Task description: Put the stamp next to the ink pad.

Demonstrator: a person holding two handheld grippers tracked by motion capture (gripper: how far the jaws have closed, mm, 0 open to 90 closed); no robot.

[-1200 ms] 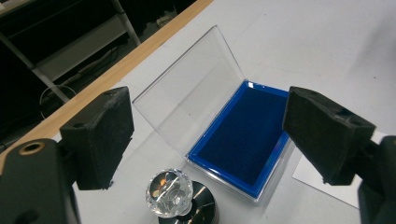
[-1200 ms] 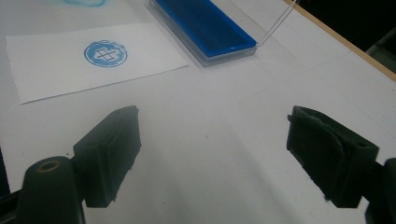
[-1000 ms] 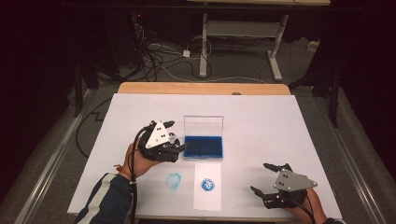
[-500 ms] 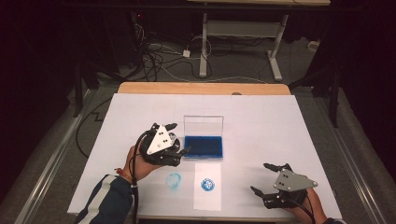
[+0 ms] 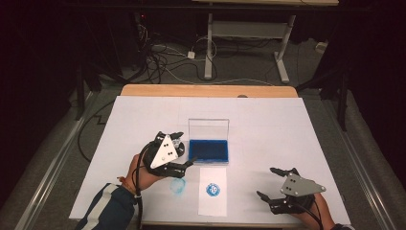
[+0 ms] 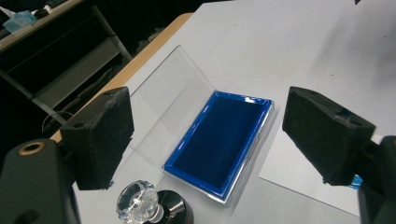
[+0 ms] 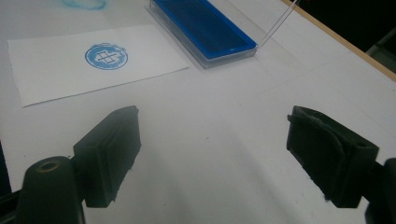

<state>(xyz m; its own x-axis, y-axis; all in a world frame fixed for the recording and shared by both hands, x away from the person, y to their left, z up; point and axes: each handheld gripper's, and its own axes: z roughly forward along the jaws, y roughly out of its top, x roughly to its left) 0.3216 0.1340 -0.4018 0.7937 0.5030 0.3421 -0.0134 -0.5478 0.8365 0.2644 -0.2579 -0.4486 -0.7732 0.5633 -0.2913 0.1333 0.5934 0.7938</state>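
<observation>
Stamp point(image 6: 152, 207) is standing at the bottom of the left gripper view, just beside the open ink pad point(image 6: 222, 142), cut off by the frame edge. I am holding my left gripper point(image 5: 178, 151) spread wide above it, probably lining up a grab. My right gripper point(image 5: 275, 183) is waiting open, lower right, clear of the stamped paper point(image 5: 213, 190).

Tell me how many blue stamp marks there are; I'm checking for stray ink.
2. A crisp round mark sits on the paper slip in front of the ink pad; a smudged mark lies on the table sheet, left of the slip.
</observation>
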